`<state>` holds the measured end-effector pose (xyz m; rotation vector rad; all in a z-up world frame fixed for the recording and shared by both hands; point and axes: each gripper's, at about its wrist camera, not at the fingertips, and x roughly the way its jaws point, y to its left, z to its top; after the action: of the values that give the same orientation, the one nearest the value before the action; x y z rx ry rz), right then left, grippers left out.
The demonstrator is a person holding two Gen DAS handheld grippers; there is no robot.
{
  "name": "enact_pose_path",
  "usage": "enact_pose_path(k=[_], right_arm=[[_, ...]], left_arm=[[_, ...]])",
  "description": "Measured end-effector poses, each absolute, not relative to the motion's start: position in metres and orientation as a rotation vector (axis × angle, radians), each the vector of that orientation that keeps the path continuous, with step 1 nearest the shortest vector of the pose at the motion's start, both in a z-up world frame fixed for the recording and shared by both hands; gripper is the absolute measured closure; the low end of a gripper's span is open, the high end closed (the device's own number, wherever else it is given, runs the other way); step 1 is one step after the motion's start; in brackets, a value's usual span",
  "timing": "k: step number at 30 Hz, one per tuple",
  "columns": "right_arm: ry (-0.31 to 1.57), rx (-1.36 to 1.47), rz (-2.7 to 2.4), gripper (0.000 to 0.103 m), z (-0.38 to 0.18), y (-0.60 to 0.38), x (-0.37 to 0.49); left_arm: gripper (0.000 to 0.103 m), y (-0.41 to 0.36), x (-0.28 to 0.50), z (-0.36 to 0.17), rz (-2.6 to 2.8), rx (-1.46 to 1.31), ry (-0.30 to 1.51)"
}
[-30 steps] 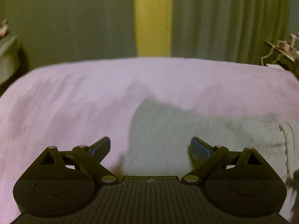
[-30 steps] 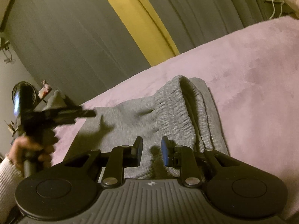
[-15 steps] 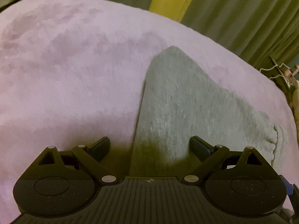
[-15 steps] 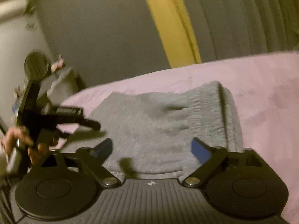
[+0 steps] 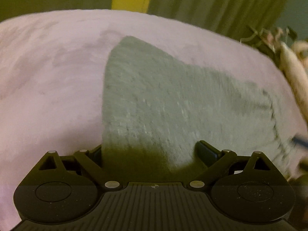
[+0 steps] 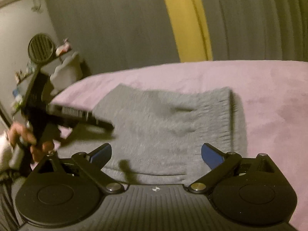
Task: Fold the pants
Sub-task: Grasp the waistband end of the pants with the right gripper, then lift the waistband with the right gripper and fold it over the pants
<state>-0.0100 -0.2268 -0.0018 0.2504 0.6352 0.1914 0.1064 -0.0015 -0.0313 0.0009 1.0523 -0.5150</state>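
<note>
Right gripper (image 6: 156, 154) fingers have just been opening and stand wide, nothing between them; left gripper (image 5: 148, 151) fingers are also wide, straddling the near fold edge, pads off it. The grey pants (image 6: 163, 127) lie folded, centre frame, on the pink bed (image 6: 269, 96). Judged: regrasp stage; next, close on the fold edge.

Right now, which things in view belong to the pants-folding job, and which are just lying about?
Job:
- grey pants, folded on the pink blanket
- left hand-held gripper, open
- right hand-held gripper, open, nothing between its pads

Lying about:
- curtains
- clutter beside the bed
</note>
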Motion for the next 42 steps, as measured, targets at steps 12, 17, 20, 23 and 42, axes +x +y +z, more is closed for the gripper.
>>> enact_pose_path(k=[12, 17, 20, 23, 42], right_arm=[[0.854, 0.552, 0.133, 0.004, -0.035, -0.335, 0.020], [0.890, 0.707, 0.179, 0.004, -0.057, -0.350, 0.041], [0.884, 0.752, 0.213, 0.003, -0.064, -0.352, 0.049], [0.882, 0.762, 0.249, 0.008, -0.067, -0.349, 0.056], [0.944, 0.567, 0.115, 0.014, -0.058, -0.283, 0.094]], left_arm=[[0.005, 0.003, 0.127, -0.042, -0.611, -0.087, 1.101], [0.003, 0.006, 0.136, -0.047, -0.642, -0.127, 1.121], [0.002, 0.007, 0.141, -0.049, -0.658, -0.142, 1.130], [0.000, 0.004, 0.146, -0.051, -0.659, -0.156, 1.139], [0.011, -0.023, 0.139, -0.043, -0.641, -0.086, 1.054]])
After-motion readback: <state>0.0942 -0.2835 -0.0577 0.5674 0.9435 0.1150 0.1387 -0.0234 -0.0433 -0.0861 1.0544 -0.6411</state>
